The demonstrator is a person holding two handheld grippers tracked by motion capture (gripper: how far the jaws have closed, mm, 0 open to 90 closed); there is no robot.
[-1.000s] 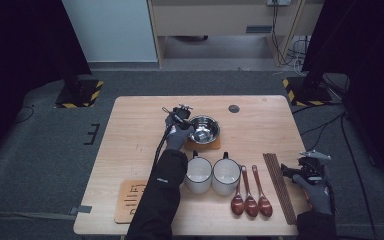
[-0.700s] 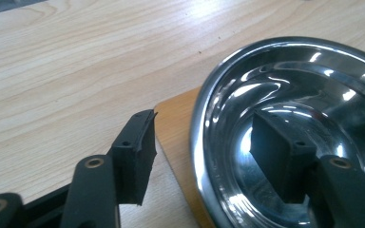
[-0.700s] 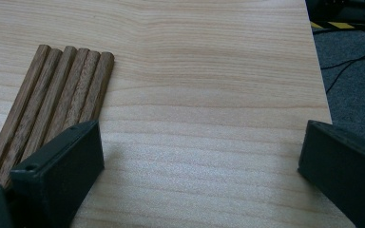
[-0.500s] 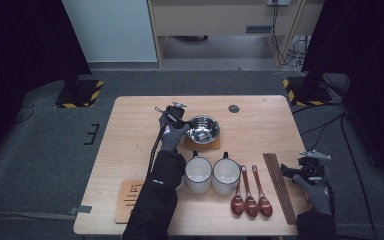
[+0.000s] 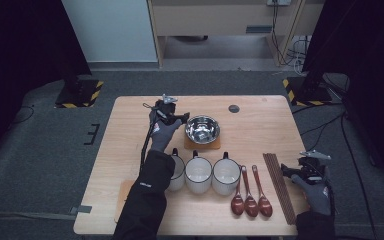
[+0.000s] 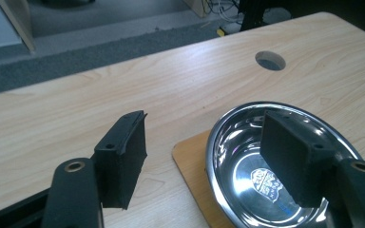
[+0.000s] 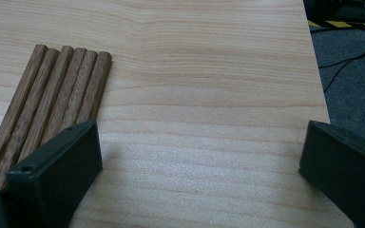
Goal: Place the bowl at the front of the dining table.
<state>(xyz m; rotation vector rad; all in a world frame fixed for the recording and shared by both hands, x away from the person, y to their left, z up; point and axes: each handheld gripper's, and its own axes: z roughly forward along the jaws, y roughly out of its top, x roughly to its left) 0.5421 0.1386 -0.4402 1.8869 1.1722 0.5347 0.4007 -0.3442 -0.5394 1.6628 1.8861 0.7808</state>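
A steel bowl [image 5: 202,128] sits on a small wooden coaster [image 5: 202,145] at mid table. My left gripper [image 5: 173,115] hovers at the bowl's left rim. In the left gripper view the bowl [image 6: 247,152] lies under the right-hand jaw and bare table under the other. My left gripper [image 6: 204,152] is open; its jaws have just been opening and nothing is pressed between them. My right gripper [image 5: 307,166] rests open at the table's right edge beside a row of wooden chopsticks [image 5: 279,185]. In its own view, my right gripper [image 7: 199,156] spans bare wood, chopsticks [image 7: 57,95] to the left.
Three white mugs [image 5: 199,173] stand in a row in front of the bowl. Three dark red spoons [image 5: 250,194] lie to their right. A wooden board [image 5: 122,200] lies at the front left. A round cable hole [image 5: 234,108] is at the back.
My left gripper has drawn up and slightly left from the bowl's rim. The bowl stays on its coaster. My right gripper has kept still.
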